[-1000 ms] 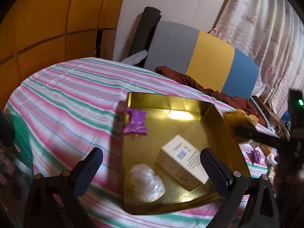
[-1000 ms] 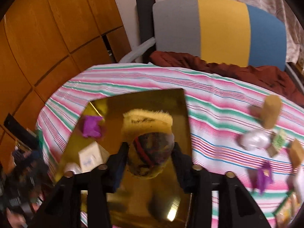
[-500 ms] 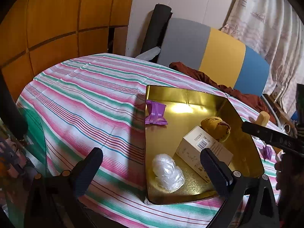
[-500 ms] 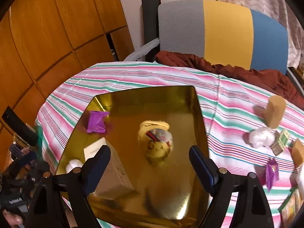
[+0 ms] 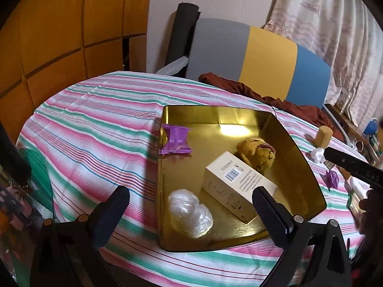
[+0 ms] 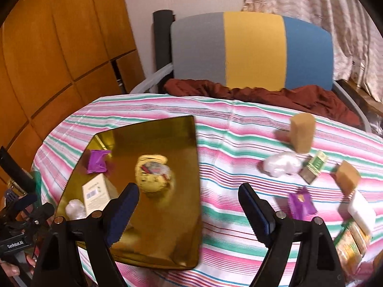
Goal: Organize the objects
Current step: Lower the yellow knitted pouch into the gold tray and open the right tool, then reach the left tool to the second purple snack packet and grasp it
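A gold tray point(image 5: 299, 167) point(image 6: 167, 124) lies on the striped tablecloth point(image 5: 95, 124). In it are a purple packet point(image 5: 176, 140) point(image 6: 97, 161), a yellow plush toy point(image 5: 256, 153) point(image 6: 153, 174), a cream box point(image 5: 234, 184) point(image 6: 95, 191) and a clear plastic wad point(image 5: 190, 211) point(image 6: 74, 208). My left gripper point(image 5: 190, 203) hovers open over the tray's near edge, holding nothing. My right gripper point(image 6: 189, 191) is open and empty above the tray's right rim, with the plush toy lying free ahead of its left finger.
Loose items lie right of the tray: a tan block point(image 6: 302, 134), a white plastic wad point(image 6: 281, 165), a green packet point(image 6: 314, 166), a brown block point(image 6: 347, 177), a purple packet point(image 6: 300, 203) and a white bar point(image 6: 361, 212). A grey, yellow and blue chair point(image 6: 251, 50) stands behind the table.
My right gripper opened and let go of the yellow plush toy, which now rests in the tray. That gripper then drew back and swung right. The left gripper shifted slightly.
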Demonstrator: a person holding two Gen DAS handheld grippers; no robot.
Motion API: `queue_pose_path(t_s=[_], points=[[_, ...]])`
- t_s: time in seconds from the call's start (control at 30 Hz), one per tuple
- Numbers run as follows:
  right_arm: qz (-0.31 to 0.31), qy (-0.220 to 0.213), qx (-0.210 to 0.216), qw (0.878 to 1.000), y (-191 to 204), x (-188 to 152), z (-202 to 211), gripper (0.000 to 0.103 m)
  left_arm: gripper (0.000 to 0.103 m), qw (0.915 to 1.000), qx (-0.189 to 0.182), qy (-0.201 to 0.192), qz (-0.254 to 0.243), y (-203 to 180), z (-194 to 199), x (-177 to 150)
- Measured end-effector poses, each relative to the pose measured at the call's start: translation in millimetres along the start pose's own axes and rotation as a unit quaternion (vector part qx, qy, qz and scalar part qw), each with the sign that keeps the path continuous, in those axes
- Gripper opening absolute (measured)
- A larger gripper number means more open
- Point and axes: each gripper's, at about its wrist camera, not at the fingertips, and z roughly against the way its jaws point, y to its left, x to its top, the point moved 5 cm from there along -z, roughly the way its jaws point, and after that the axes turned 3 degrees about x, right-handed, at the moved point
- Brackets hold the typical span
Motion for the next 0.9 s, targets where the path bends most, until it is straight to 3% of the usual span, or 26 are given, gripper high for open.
queue_pose_path(t_s=[0.33,0.53,0.77,0.9], points=[[-0.06,-0.007,-0.08,0.995,-98.6,-11.5,26.2,0.086,0.103,0.999,-0.02,-0.009,-0.038,-35.6,5.7,7.3],[-0.089,-0.038,-0.147,0.984,-170.5,0.0,63.1,0.086,0.103,0.9947,-0.066,-0.019,-0.076,-80.1,9.7,19.6],[-0.115,-0.076,-0.194,0.971,-238.9,7.9,85.2,0.086,0.103,0.9799,-0.138,0.001,-0.143,-167.4,4.4,26.3],[-0.15,-0.092,-0.17,0.97,-264.9,-1.0,87.1,0.086,0.103,0.969,-0.17,0.02,-0.179,-223.9,-3.7,25.0]])
